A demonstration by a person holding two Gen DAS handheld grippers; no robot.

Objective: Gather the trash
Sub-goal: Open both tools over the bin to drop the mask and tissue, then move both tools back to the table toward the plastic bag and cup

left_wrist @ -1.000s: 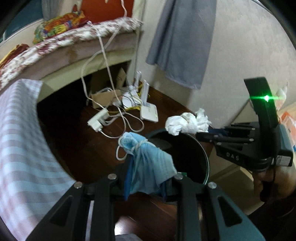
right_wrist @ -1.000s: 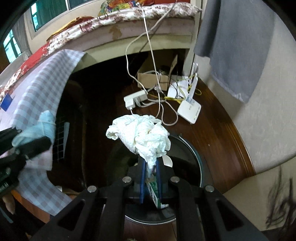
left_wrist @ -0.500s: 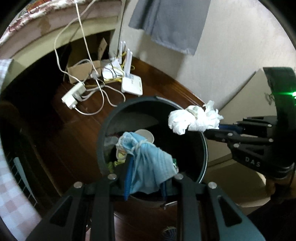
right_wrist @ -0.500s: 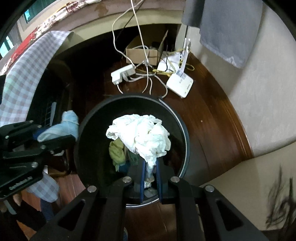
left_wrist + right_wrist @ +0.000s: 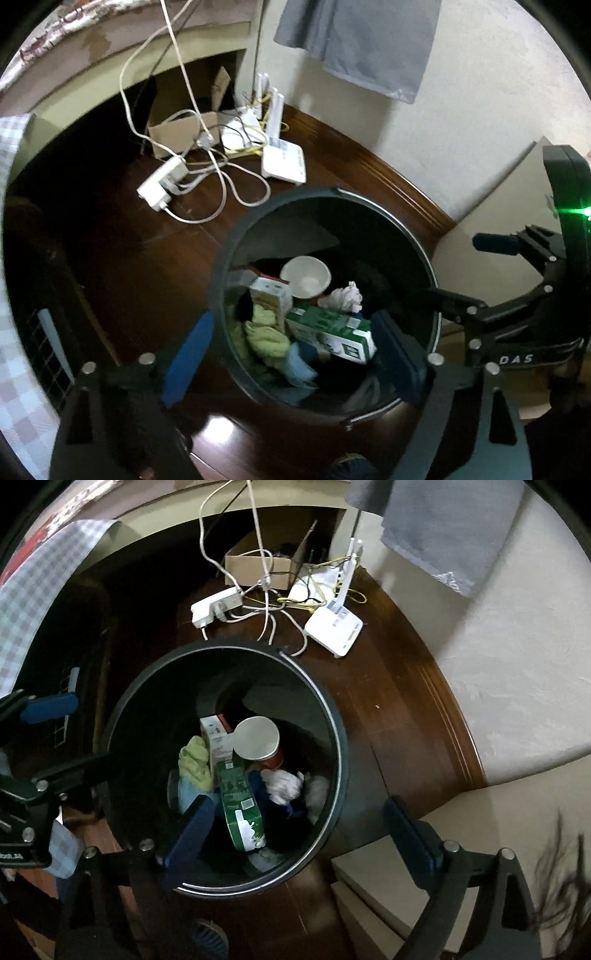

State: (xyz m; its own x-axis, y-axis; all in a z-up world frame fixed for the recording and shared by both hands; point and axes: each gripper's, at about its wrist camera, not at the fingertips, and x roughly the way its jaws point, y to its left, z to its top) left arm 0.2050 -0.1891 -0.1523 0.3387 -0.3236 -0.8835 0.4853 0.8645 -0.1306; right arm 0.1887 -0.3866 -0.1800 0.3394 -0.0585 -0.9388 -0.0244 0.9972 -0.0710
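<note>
Black bin [image 5: 334, 716] holds crumpled white tissue [image 5: 282, 784].

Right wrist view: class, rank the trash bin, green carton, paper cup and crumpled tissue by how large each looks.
1. Trash bin, by far the largest.
2. Green carton.
3. Paper cup.
4. Crumpled tissue: close to the cup in apparent size and partly in shadow, so ranks 3 and 4 are unsure.

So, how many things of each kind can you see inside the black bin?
Cartons: 2, green carton and white carton
Paper cup: 1
Tissue wad: 1
Yellow-green cloth: 1
Blue mask: 1
Total: 6, as far as the dark bin lets me tell.
</note>
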